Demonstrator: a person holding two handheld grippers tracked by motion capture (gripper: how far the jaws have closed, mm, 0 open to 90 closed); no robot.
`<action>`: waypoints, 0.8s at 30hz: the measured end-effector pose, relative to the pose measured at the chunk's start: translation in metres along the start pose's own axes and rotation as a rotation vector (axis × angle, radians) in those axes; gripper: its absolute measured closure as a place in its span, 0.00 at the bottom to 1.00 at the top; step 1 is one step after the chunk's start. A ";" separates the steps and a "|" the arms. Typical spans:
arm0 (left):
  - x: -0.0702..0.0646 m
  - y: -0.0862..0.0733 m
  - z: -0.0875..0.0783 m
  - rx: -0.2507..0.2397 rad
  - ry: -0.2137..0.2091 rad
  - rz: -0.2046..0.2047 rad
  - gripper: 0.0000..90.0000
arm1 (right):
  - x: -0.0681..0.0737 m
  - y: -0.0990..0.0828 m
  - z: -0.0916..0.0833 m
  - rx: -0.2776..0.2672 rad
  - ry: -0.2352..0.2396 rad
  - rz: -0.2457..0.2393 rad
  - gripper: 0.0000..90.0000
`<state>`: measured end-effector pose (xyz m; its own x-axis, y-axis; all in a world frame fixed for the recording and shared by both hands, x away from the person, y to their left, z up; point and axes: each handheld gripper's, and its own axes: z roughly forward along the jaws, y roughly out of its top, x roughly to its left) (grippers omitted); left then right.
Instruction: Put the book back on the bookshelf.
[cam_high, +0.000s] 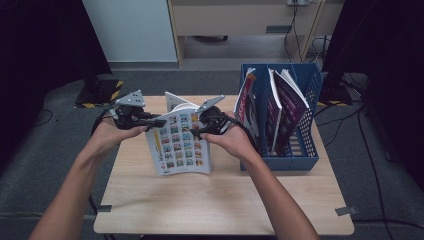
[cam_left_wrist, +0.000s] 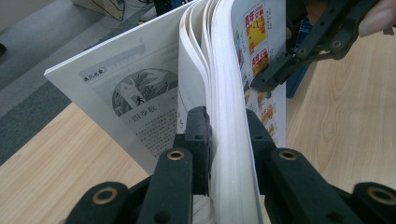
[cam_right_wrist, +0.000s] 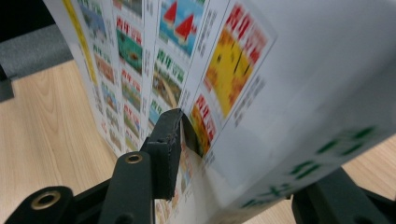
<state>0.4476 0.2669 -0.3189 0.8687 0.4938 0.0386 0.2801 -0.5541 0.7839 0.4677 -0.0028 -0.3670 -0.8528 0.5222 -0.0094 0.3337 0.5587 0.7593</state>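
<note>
Here, a book (cam_high: 178, 140) stands upright on a wooden table (cam_high: 225, 200), held from both sides by a person working w/ two hand-held grippers. The left gripper (cam_high: 159, 122), seen from above at the book's top left edge, is clamped on a thick block of pages; in the left gripper view its two black jaws press flat against either side of that page block, while the front cover & a few loose pages fan away to the left. The right gripper (cam_high: 196, 131) sits at the book's top right edge, over the back cover w/ its grid of small colour pictures. In the right gripper view the cover passes between its jaws: one pad (cam_right_wrist: 167, 149) lies against the printed side, the other jaw is hidden behind the bowed cover, so whether it actually pinches the book can't be told. The book's bottom edge rests on the table near the middle, just left of a blue file rack (cam_high: 305, 150) that stands at the table's right side. The rack holds several magazines (cam_high: 287, 100) leaning in its slots. Both forearms come in from the near edge, hands well apart, book between them.
</note>
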 end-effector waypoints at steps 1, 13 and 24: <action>0.000 0.000 0.000 0.000 0.000 0.002 0.85 | 0.000 0.001 -0.001 -0.004 0.000 0.004 0.61; -0.001 0.000 0.000 0.008 0.033 0.009 0.83 | 0.003 0.013 -0.012 -0.038 -0.004 -0.013 0.71; 0.002 -0.003 -0.001 -0.008 0.073 -0.006 0.77 | 0.006 0.013 -0.014 -0.037 0.014 -0.026 0.77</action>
<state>0.4485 0.2702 -0.3208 0.8351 0.5445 0.0785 0.2818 -0.5459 0.7890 0.4611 -0.0016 -0.3479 -0.8668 0.4982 -0.0205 0.2963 0.5478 0.7824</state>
